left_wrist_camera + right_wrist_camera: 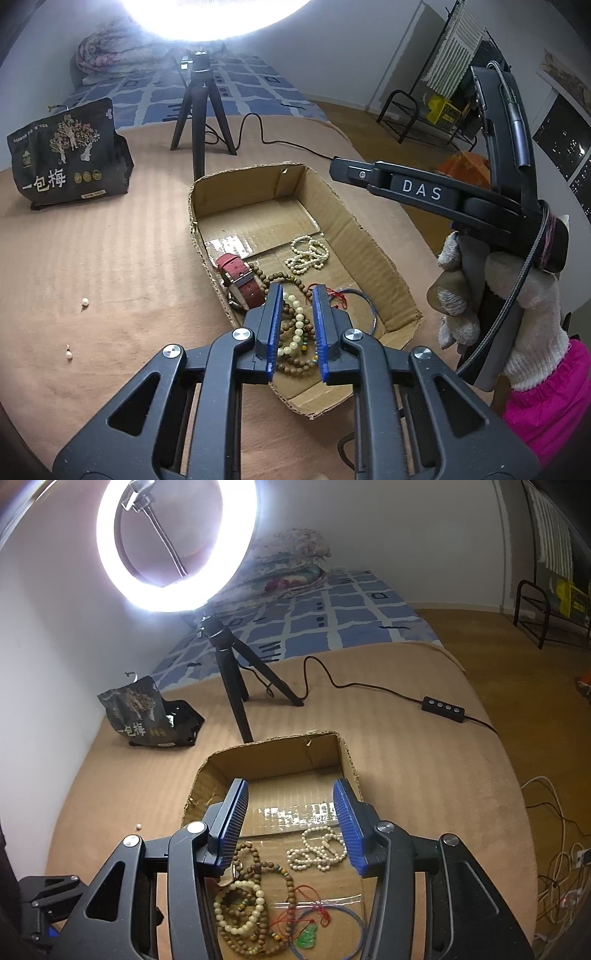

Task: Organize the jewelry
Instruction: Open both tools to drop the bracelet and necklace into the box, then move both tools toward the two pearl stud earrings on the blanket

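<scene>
Now my left tongs hover parted above the box, two loose pearl earrings off left, right tongs spread wide, empty.

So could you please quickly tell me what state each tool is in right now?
Left tool: open, holding nothing, above the cardboard box.
Right tool: open wide, holding nothing, also over the box.

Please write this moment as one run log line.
left gripper: open, empty | right gripper: open, empty | cardboard box: jewelry inside | two pearl earrings: outside
</scene>
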Tool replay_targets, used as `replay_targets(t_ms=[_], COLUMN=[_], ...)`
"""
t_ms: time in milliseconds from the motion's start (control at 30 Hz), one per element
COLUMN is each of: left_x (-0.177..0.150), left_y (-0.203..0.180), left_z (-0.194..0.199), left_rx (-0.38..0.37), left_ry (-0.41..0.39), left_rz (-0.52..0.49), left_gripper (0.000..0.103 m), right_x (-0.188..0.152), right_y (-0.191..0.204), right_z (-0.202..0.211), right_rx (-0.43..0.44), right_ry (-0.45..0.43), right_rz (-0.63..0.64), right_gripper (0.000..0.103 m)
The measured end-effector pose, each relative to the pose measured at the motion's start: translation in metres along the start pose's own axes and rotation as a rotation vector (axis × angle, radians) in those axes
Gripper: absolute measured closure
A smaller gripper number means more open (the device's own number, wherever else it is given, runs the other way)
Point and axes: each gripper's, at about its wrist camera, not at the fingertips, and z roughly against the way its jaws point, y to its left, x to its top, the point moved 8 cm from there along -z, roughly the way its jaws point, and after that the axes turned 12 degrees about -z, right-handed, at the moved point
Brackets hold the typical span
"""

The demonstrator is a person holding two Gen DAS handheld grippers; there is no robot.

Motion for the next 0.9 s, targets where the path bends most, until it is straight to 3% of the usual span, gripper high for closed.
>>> replay_targets(t_ms=[300,400,700,733,800,900], left_x=[-0.006,-0.008,-0.021,-0.024,-0.027,-0.031], left_y=[0.006,0.009,0.027,0.032,0.039,0.054], left_z=[0.011,0.017,0.038,0.041,0.049,0.062], left_rx=[0.032,0.047,0.071,0.063,0.065,0.088], left_ry=[-0.006,-0.011,-0.011,-0.011,-0.022,-0.048], left_rz=[-0.013,-0.019,-0.017,-0.013,-0.007,0.009], left_gripper=[0.088,0.088,0.088,0.086,0.073,0.065], right_x=[-0.001,-0.001,-0.008,-0.009,-0.011,-0.012], right_y=[0.003,0.008,0.024,0.029,0.035,0.048], right_z=[0.009,0.013,0.021,0.023,0.025,0.03], right_rx=[-0.021,-0.029,0.003,0.011,0.013,0.009], right_ry=[-0.018,-0.028,-0.007,-0.004,-0.011,-0.042], right_rz=[0.007,0.014,-0.024,-0.024,-0.028,-0.021], right_gripper=[0.055,0.046,0.036,0.035,0.027,0.025])
